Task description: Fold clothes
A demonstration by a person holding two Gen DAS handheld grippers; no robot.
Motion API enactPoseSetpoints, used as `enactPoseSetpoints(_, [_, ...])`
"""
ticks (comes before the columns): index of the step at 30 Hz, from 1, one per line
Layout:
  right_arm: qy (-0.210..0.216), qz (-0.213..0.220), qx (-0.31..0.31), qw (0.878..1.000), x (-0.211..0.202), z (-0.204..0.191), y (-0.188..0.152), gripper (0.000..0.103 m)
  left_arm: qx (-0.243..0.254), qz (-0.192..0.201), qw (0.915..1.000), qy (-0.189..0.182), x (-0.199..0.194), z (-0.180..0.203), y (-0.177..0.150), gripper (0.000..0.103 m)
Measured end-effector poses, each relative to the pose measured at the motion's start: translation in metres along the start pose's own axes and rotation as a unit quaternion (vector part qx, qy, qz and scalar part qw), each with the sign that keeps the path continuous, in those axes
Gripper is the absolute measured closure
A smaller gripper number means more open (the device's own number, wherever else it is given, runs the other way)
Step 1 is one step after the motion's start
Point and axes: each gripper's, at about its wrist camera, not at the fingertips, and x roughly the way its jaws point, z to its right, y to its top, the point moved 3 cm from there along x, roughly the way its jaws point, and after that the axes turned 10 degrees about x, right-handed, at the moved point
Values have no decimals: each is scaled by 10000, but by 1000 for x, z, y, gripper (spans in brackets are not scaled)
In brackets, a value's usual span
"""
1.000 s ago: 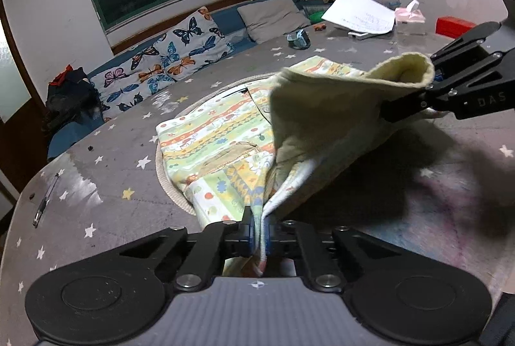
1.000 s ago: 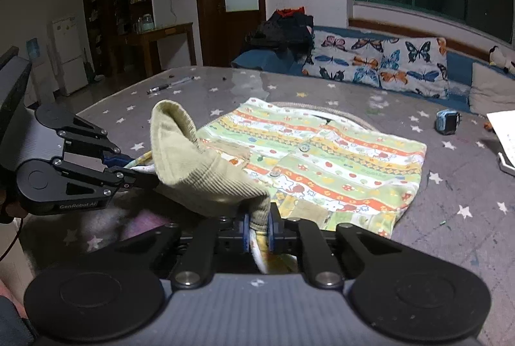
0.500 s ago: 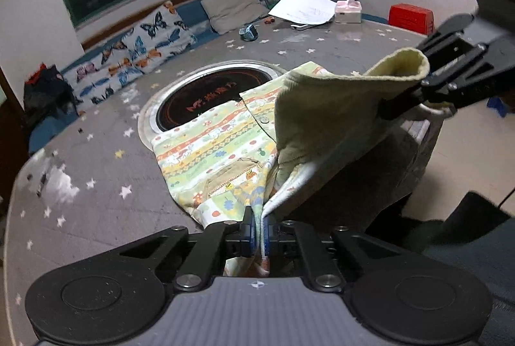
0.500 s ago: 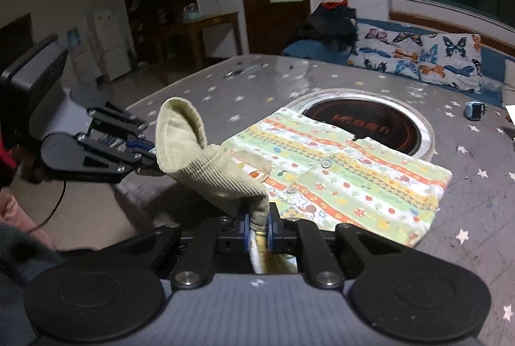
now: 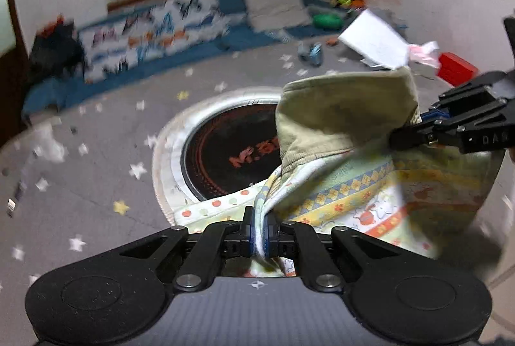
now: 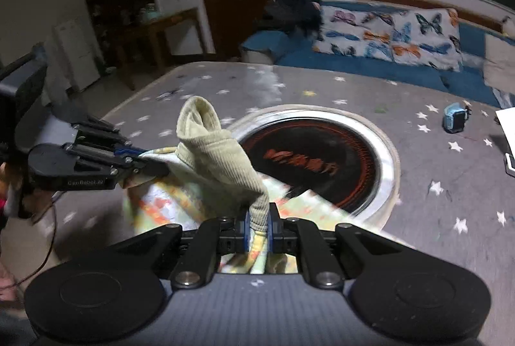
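Left gripper (image 5: 257,231): fingers drawn fully together, a pinch of the garment (image 5: 370,185) clamped between the blue pads; cloth rose straight out from the fingertips.
Right gripper (image 6: 257,231): likewise closed tight, a ribbed beige edge of the same garment caught between its pads.
Garment position: lifted, slung between the two grippers — most of it off the table (image 6: 434,152). In the left view a printed edge lay just ahead of the fingers, over the near rim of the round inset (image 5: 225,149); whether it touched the rim could not be settled, the frame being blurred.
Garment build: beige ribbed lining outward at the top, striped print below; the upper portion stood in a loose peak between the grips.
Governing relation: the held edge ran from one pair of fingertips across to the other — its long axis lay crosswise to both. In the right view the left gripper (image 6: 151,170) stood ahead and to the left of the fingers; in the left view the right gripper (image 5: 396,139) stood ahead and to the right.
Nearer hand: neither judged nearer; both held the same edge.
Slack: cloth sagged between the grips, not taut.
Assessment: the next move likely depends on keeping both ends level, so the hanging part lands flat.
Risk: thin pinches may slip under the hanging weight.
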Motion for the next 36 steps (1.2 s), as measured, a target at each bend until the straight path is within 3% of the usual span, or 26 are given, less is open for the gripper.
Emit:
enactPoseSetpoints(4, [-276,-162,447,9985,51,26,5,90,-325,-449,9984,112,45,-13,-8,91])
enactPoseSetpoints(7, [-601,50,650,9961,69,41,-1,74,-527,-389,9977,158,45,-23,-11,78])
enactPoseSetpoints(8, [-693,170,704,9950,66,45,-3,71,-559,-379,9975,199,43,-26,-12,73])
enactPoseSetpoints(13, [-1289,859,677,9856,32,54,-11,70,-634,-265,9961,545,28,-37,-12,65])
enactPoseSetpoints(17, [-1144,1054,289,9874,12,31,-23,70,-545,-151,9965,609,22,-37,-6,61])
enactPoseSetpoints(20, [-927,887,271,9914,25,22,-32,71,-524,-124,9951,829,17,-41,-3,59])
enactPoseSetpoints(23, [-991,622,614,9912,46,35,-39,71,-662,-182,9911,1138,10,-55,-8,60])
enactPoseSetpoints(25, [-1071,433,919,9891,58,49,-45,77,-751,-228,9889,1258,3,-64,-15,63])
enactPoseSetpoints(28, [-1067,551,1034,9874,50,52,-43,77,-904,-125,9901,1068,-8,-65,-18,73])
enactPoseSetpoints(32, [-874,720,954,9890,51,42,-29,77,-962,129,9949,271,-6,-41,-4,74])
enactPoseSetpoints(36, [-775,667,963,9901,73,33,-21,77,-860,42,9963,-26,24,-20,12,74])
